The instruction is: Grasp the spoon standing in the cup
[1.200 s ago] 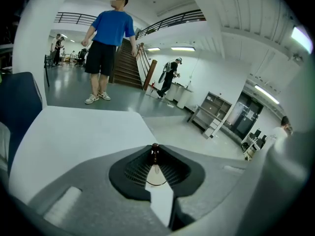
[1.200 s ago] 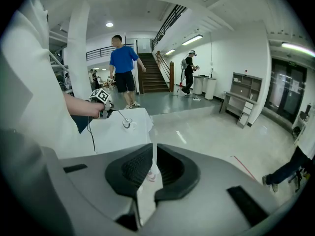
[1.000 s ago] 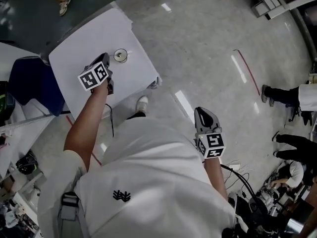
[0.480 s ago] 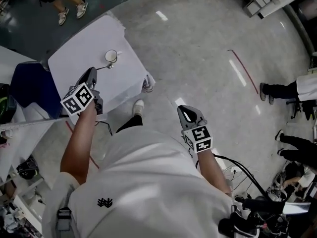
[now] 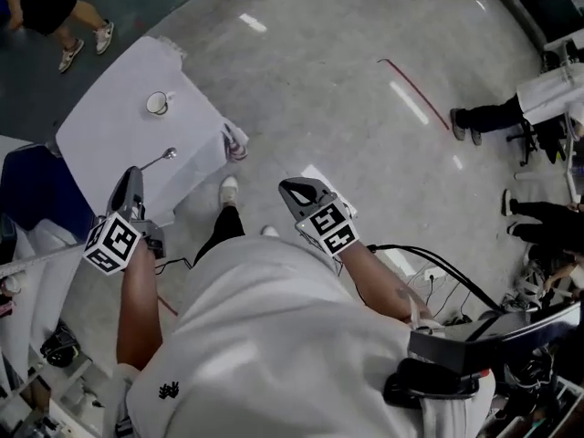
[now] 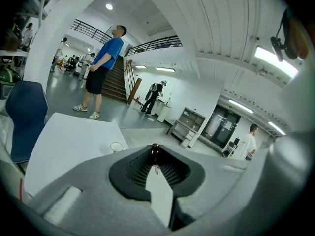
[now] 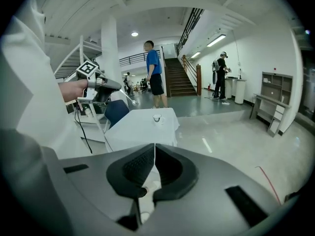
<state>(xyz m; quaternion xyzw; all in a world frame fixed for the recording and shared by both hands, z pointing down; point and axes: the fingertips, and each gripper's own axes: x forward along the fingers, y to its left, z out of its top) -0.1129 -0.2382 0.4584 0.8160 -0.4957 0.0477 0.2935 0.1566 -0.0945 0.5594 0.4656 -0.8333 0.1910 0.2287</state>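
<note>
Two grippers are up, but only one is doing any work. The left gripper (image 5: 130, 179), low at the left of the head view, has its jaws clenched on the handle of the spoon (image 5: 157, 159). The spoon is out of the cup (image 5: 158, 104) and in the air, showing against the near edge of the white tabletop (image 5: 100, 135). Its long axis runs from the jaws up and to the right of the frame, bowl end leading, so it sticks out ahead of the jaws and is not upright. The cup stands alone toward the upper left of the frame, well apart from the spoon's bowl. The right gripper (image 5: 294, 190), at centre frame over the floor, has its jaws pressed together with nothing between them, and it is much farther from both cup and spoon. From where I stand the grasp looks made, and any further move with the spoon falls to the left hand.
</note>
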